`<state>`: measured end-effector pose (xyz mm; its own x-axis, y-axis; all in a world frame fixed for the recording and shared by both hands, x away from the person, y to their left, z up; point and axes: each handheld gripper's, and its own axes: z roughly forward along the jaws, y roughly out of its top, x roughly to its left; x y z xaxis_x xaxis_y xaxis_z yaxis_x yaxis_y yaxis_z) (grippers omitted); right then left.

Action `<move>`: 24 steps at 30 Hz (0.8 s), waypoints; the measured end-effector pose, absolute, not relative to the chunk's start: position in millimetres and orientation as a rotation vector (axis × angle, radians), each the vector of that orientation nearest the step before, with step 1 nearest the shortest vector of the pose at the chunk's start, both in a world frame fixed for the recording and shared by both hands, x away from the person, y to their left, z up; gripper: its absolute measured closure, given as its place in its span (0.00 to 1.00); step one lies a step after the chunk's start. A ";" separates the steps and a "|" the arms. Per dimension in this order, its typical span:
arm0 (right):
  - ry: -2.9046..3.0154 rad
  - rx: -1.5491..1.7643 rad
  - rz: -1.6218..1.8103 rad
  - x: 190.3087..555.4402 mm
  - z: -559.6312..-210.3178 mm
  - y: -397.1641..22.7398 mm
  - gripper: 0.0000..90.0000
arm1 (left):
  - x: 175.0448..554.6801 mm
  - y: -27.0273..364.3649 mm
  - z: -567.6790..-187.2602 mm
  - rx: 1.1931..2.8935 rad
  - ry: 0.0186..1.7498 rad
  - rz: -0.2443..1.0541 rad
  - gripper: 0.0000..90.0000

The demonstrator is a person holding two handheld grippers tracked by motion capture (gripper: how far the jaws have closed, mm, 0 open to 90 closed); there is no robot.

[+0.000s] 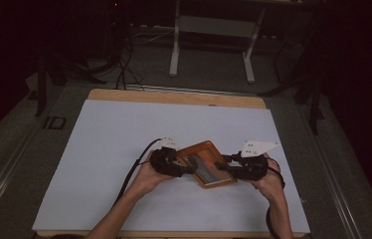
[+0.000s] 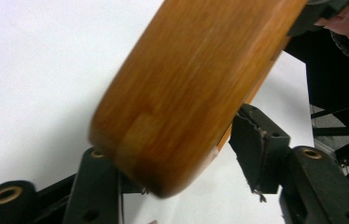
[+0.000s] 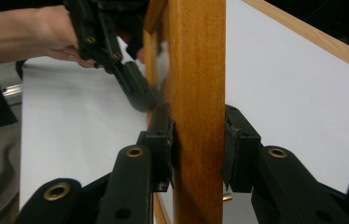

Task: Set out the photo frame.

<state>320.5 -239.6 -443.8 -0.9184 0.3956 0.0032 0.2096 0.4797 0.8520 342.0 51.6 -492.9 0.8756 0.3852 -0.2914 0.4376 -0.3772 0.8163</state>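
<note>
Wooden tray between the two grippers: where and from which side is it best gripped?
Grip the wooden tray by its raised side rims, one from each end. The right gripper already clamps a straight rim bar squarely between both pads. The left gripper straddles the rounded corner with a gap at one pad; a flat stretch of rim would probably hold better than that curve.

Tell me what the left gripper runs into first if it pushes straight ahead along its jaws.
The wooden box: its rounded corner already sits between the left gripper jaws. Past it is probably the right gripper on the far edge.
</note>
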 end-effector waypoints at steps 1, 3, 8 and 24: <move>2.534 0.533 1.417 321.1 -444.1 -240.8 0.74 | 340.5 51.4 -491.9 2.005 0.592 -0.060 0.59; 2.541 0.540 1.408 321.2 -444.5 -243.0 0.72 | 338.1 50.6 -490.0 1.999 0.585 -0.057 0.62; 2.553 0.556 1.423 321.1 -445.9 -249.1 0.70 | 336.7 51.4 -487.5 1.955 0.579 -0.108 0.67; 2.551 0.569 1.466 324.5 -446.3 -239.0 0.69 | 329.1 69.0 -471.3 1.891 0.611 -0.068 0.69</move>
